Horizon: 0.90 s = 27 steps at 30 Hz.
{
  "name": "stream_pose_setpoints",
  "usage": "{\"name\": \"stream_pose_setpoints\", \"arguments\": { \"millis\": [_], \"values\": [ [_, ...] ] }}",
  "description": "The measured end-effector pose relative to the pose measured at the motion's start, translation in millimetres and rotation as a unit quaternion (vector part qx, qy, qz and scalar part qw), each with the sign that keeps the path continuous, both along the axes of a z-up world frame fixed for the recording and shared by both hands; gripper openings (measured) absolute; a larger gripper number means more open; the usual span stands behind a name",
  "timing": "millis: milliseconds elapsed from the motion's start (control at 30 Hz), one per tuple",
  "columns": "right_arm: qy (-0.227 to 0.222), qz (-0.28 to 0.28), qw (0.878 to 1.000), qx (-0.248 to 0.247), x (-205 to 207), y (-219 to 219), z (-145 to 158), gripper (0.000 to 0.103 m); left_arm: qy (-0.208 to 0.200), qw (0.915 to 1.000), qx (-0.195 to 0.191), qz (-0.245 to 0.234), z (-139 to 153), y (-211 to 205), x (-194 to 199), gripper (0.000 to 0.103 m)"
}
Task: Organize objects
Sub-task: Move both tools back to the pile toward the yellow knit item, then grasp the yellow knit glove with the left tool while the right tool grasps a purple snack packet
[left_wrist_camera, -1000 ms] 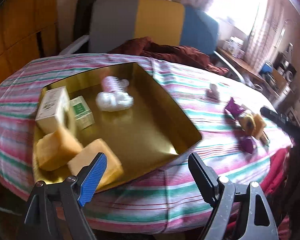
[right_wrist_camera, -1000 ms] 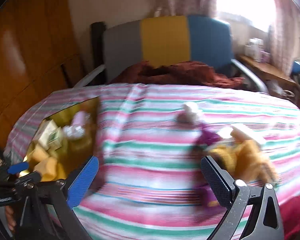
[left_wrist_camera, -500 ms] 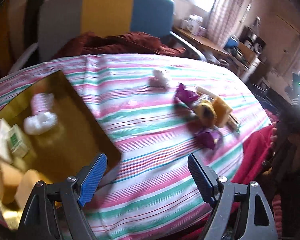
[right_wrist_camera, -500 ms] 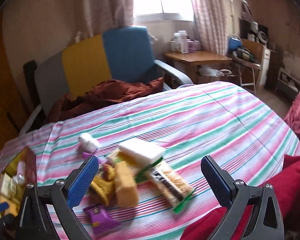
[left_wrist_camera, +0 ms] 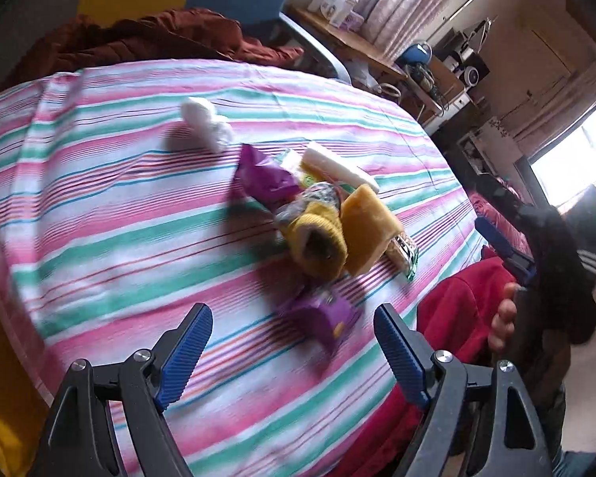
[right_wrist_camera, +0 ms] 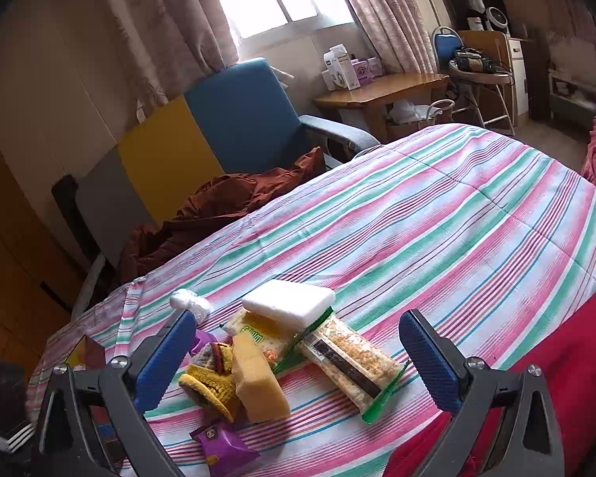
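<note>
Left tongs (left_wrist_camera: 288,344): spread wide and empty, poised above the near edge of the striped tabletop (left_wrist_camera: 111,214), aimed at a purple packet (left_wrist_camera: 322,316) lying just ahead between the tips.
Right tongs (right_wrist_camera: 298,353): also wide apart, holding nothing, framing the heap from the opposite side.
The heap: a yellow sponge block (right_wrist_camera: 260,377), a yellow knitted piece (right_wrist_camera: 212,381), a white sponge (right_wrist_camera: 288,302), a long cereal bar in a clear wrapper (right_wrist_camera: 349,361) and a second purple packet (left_wrist_camera: 264,177), all touching or overlapping near the tabletop's near edge.
Apart from it: a white wad (left_wrist_camera: 206,123) sits alone, farther in on the cloth.
Tray: only a sliver of a gold-coloured corner (right_wrist_camera: 77,351) shows at far left of the right view; what it holds cannot be told here.
Step in hand, as judged: choosing and closing on one loose item to carry to the tray.
How to do it well: take an outlying piece first, the near purple packet or the cereal bar, so the stack is not toppled; come down straight with the tips either side of the narrow width.
Risk: thin crinkly wrappers may slide out; the loose cloth may be pinched along with them.
</note>
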State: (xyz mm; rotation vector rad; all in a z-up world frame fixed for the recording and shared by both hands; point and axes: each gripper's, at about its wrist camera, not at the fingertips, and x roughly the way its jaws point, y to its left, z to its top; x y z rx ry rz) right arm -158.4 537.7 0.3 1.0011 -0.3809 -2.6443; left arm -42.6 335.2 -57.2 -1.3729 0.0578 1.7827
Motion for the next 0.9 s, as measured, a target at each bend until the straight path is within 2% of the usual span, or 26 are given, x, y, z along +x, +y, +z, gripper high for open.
{"name": "stream_pose_setpoints", "arguments": {
  "millis": [333, 400, 467, 500, 633, 733, 900],
  "values": [
    [-0.005, 0.002, 1.0, -0.022, -2, 5, -2, 0.103, -0.027, 0.9996, -0.004, -0.002, -22, 63, -27, 0.082],
    [-0.007, 0.003, 1.0, -0.024, -2, 5, -2, 0.103, -0.024, 0.9997, -0.005, -0.006, -28, 74, -30, 0.065],
    [-0.007, 0.004, 1.0, -0.025, -2, 5, -2, 0.103, -0.017, 0.9995, -0.025, -0.006, -37, 82, -32, 0.047],
    [-0.008, 0.004, 1.0, -0.025, -3, 6, -2, 0.103, -0.026, 0.9991, -0.031, -0.006, -44, 84, -34, 0.047],
    [-0.012, 0.004, 1.0, -0.026, -3, 6, -4, 0.103, -0.05, 0.9985, -0.023, 0.002, -56, 76, -40, 0.044],
    [-0.016, 0.004, 1.0, -0.022, -4, 4, -5, 0.103, -0.044, 0.999, -0.012, -0.003, -51, 63, -38, 0.036],
    [-0.02, 0.009, 1.0, -0.011, -5, 0, -6, 0.103, -0.033, 0.9994, -0.006, 0.004, -47, 35, -34, 0.035]
  ]
}}
